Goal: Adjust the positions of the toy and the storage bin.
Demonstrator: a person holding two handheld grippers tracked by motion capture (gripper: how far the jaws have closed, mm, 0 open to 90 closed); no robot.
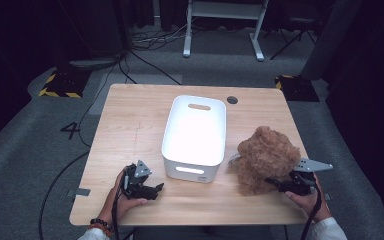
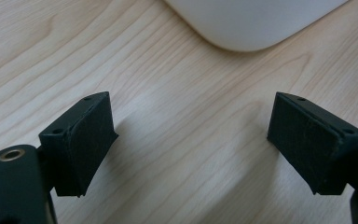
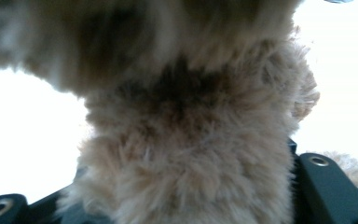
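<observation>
A fluffy brown plush toy [image 1: 266,157] stands on the right side of the wooden table [image 1: 130,125], just right of a white bin [image 1: 190,171]. My right gripper [image 1: 274,183] reaches into the toy's lower part from the right. In the right gripper view the fur [image 3: 186,140] packs the space between the jaws and hides their pads, so the gripper looks shut on the toy. My left gripper [image 1: 158,189] lies low over the table near the bin's front left corner. Its pads [image 2: 81,140] are wide apart over bare wood [image 2: 182,107], with the bin's corner [image 2: 251,23] ahead.
The bin has handle slots and nothing visible inside it. A dark round cable hole [image 1: 232,99] sits at the table's far edge. Cables [image 1: 80,130] run over the grey carpet to the left, and a white desk frame [image 1: 220,30] stands behind the table.
</observation>
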